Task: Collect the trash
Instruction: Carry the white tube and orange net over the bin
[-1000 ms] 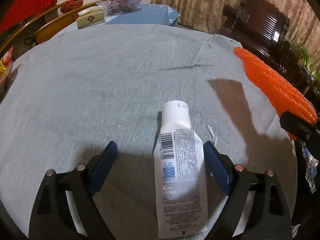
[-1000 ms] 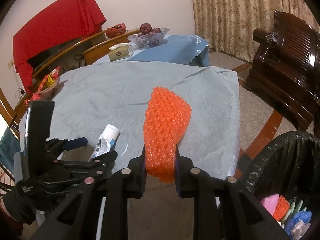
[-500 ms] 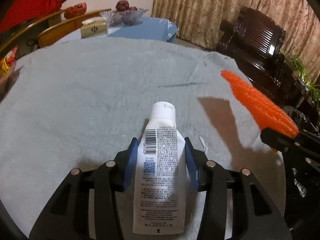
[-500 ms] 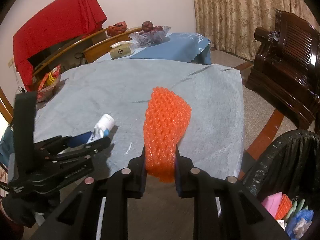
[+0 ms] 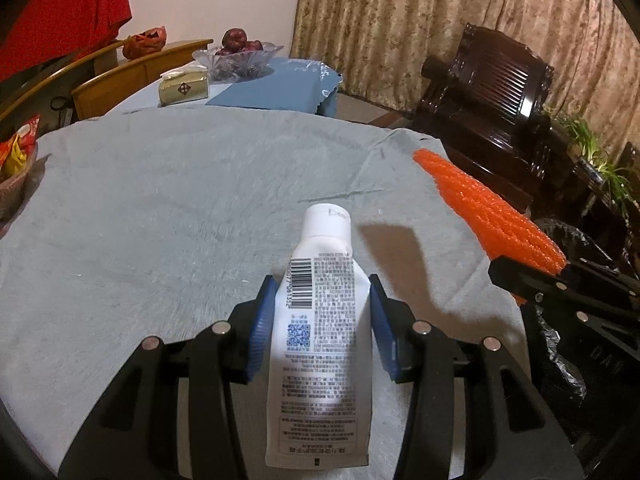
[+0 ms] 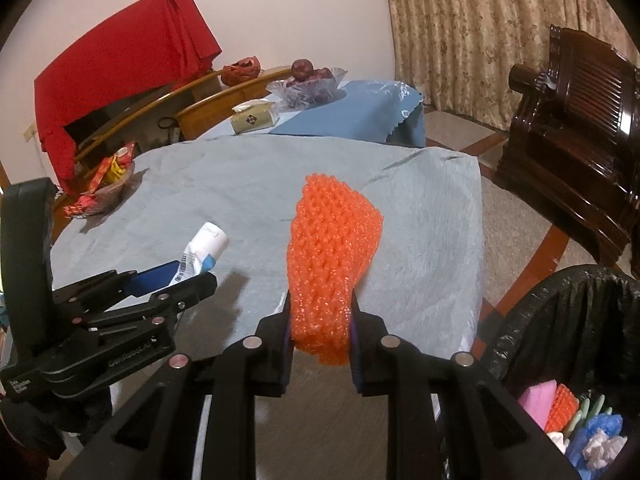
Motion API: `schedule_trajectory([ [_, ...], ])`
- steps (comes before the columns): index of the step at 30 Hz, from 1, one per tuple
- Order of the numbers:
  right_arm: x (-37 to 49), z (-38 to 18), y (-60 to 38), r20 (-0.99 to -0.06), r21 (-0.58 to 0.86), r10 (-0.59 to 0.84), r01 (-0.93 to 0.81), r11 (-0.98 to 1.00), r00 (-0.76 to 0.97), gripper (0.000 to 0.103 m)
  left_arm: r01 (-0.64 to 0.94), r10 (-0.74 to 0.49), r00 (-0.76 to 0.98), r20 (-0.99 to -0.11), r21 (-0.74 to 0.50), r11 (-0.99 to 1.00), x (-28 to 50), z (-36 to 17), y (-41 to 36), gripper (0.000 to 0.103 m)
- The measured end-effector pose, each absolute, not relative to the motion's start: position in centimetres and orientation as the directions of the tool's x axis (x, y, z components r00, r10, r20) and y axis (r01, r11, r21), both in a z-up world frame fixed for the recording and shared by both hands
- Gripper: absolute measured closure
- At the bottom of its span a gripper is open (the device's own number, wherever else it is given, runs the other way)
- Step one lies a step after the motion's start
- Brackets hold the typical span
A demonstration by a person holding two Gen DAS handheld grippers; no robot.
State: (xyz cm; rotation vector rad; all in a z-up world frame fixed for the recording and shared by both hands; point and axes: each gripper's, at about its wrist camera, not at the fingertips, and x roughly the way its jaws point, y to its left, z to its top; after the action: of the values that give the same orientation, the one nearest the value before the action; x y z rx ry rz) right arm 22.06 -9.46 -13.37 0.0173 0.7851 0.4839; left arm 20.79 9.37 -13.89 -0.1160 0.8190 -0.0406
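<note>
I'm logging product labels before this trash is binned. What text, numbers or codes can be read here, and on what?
"GenRobot.AI": on the side of the left gripper, in the right wrist view.
Tube: a barcode with digits alongside, a blue QR code and blocks of small print, all too small or blurred to read.
Tissue box: a dark diamond sign, no legible words.
Snack packets: print unreadable.

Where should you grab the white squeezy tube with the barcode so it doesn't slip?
Probably across the white plastic tube's flat printed body, coming from its crimped end. That part is wide and soft, so the left gripper's blue pads press on its two edges, as they do now. The round cap end is narrower.
</note>
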Motion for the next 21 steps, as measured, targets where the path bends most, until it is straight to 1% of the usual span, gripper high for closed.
schedule_trajectory([
  [21,17.7,-9.4,-13.6,-0.612,0.186,0.408,-0.379,0.907,0.677,0.08,0.083,-0.131,0.729,-0.672,-0.103,0.991,18.1,-9.4,4.8,0.059],
])
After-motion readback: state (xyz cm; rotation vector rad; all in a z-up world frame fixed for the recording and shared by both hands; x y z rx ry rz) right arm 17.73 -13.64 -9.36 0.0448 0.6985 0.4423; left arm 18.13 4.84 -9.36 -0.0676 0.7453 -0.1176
